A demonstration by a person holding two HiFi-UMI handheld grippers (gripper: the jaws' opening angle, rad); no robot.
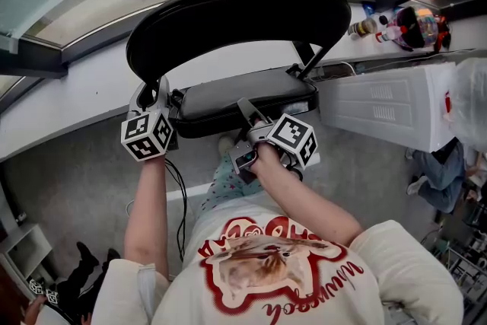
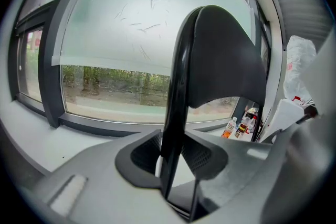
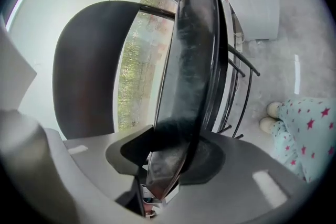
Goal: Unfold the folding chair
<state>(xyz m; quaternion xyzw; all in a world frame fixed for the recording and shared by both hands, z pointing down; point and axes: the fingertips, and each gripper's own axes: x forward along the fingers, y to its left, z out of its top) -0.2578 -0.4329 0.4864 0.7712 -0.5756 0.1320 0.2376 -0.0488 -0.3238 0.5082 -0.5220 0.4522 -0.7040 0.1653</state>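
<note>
- Clamps the left gripper [image 2: 170, 152] tight on the black frame tube [image 2: 176, 113] at the left edge of the backrest [image 2: 220, 55], pads pressing from both sides. Probably does so to pin the chair's back in place while the other half moves.
- Clenches the right gripper [image 3: 168, 157] on the front edge of the padded seat [image 3: 194, 60], with the rim wedged between the pads. Looks like a hold meant to swing the seat away from the back.
- Keeps the two grips well apart, one on the frame and one on the seat. By the look of it, this makes each hand work against the other across the hinge.
- Reaches out with both arms from the person's chest in the head view, left gripper [image 1: 156, 99] at the chair's left side and right gripper [image 1: 245, 112] at the middle of the seat front.
- Finds the folding chair [image 1: 236, 19] standing on the grey floor directly in front of the person, close to the white window sill [image 1: 68, 91], with a white ribbed unit [image 1: 380, 106] just to its right and bottles [image 1: 364, 27] on the sill beyond.
- Shows a wide, curved, matte black backrest, a thick black cushioned seat with rounded corners, and thin black metal tubing for frame and legs.
- Appears already opened a good way, seat close to level below the backrest; cannot tell whether it is fully locked out.
</note>
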